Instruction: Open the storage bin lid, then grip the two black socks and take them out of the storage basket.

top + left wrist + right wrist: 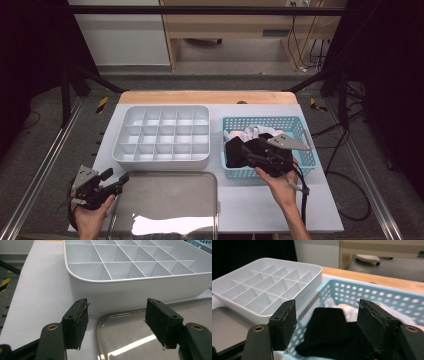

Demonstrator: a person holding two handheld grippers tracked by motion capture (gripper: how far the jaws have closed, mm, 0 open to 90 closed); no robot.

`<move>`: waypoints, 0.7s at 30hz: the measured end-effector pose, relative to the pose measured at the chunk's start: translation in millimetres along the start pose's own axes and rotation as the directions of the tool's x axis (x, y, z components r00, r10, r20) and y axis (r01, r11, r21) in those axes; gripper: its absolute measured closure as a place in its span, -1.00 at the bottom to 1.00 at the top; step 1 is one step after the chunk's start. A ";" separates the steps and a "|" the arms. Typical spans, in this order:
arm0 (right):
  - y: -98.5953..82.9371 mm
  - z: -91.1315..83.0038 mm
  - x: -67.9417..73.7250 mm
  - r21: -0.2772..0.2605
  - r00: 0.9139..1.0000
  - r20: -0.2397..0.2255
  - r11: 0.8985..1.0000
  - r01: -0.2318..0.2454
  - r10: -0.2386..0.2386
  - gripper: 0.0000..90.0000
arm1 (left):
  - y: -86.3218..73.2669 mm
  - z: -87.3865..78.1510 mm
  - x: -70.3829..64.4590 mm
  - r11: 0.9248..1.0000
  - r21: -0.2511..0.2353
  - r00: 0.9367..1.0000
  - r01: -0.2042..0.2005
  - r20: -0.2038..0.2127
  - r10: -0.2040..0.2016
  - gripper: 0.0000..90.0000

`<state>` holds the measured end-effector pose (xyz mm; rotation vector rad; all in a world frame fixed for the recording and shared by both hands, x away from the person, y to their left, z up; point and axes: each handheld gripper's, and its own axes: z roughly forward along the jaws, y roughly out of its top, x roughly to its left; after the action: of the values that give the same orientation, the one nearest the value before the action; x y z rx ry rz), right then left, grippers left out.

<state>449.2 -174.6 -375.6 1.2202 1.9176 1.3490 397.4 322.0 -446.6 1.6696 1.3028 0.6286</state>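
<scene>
The right claw [251, 154] hangs wide open over the blue basket [299, 124], just above a black cloth [328, 327] lying inside among white ones. The left claw [115, 181], also wide, hovers at the metal tray's [170, 200] near-left corner beside the white divided box [161, 135].

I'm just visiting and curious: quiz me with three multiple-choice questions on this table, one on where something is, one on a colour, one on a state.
1. Where does the right gripper hover?
A. over the blue basket
B. over the metal tray
C. off the table

2. What colour is the divided organizer?
A. red
B. white
C. green

3. How do the left gripper's jaws stand?
A. clamped on a cloth
B. shut tight on nothing
C. open, holding nothing

Answers: 1 A, its jaws hang above the black cloth in the basket. 2 B, its walls and dividers are white. 3 C, a wide gap shows between the pads.
</scene>
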 end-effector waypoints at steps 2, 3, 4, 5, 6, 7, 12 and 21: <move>4.1 0.9 -6.9 -0.015 1.000 0.015 1.000 -0.012 0.012 -0.27 | -1.2 1.0 0.6 1.000 0.006 1.000 0.006 0.000 -0.006 -0.25; 5.8 1.8 -9.1 -0.015 1.000 0.017 1.000 -0.016 0.017 -0.27 | -2.1 1.8 0.4 1.000 0.011 1.000 0.006 -0.002 -0.006 -0.25; 8.7 3.2 -12.4 -0.017 1.000 0.026 1.000 -0.015 0.015 -0.27 | -2.5 2.4 -0.1 1.000 0.013 1.000 0.005 -0.001 -0.005 -0.25; 10.5 4.1 -14.2 -0.019 0.999 0.032 1.000 -0.014 0.014 -0.27 | -2.9 2.8 -0.9 1.000 0.013 1.000 0.003 -0.003 -0.003 -0.25; 13.1 5.4 -16.9 -0.021 0.999 0.036 1.000 -0.017 0.018 -0.28 | -3.0 2.6 -1.2 1.000 0.016 1.000 0.000 -0.004 0.000 -0.25; 15.8 6.8 -20.4 -0.020 0.999 0.033 1.000 -0.024 0.025 -0.29 | -3.1 2.8 -1.5 1.000 0.009 1.000 0.003 -0.001 -0.003 -0.26; 24.5 15.3 -36.9 -0.025 0.997 0.069 0.999 -0.038 0.040 -0.17 | -2.9 1.5 0.5 1.000 -0.001 1.000 0.006 0.006 -0.006 -0.28; 17.3 30.7 -58.6 0.070 0.992 0.126 0.997 -0.023 0.014 -0.14 | -3.2 3.2 -1.7 0.998 0.037 0.999 -0.044 0.011 0.043 -0.25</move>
<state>508.1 -209.3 -377.3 1.3272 1.8844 1.1924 397.9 319.5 -450.7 1.7328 1.2812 0.6247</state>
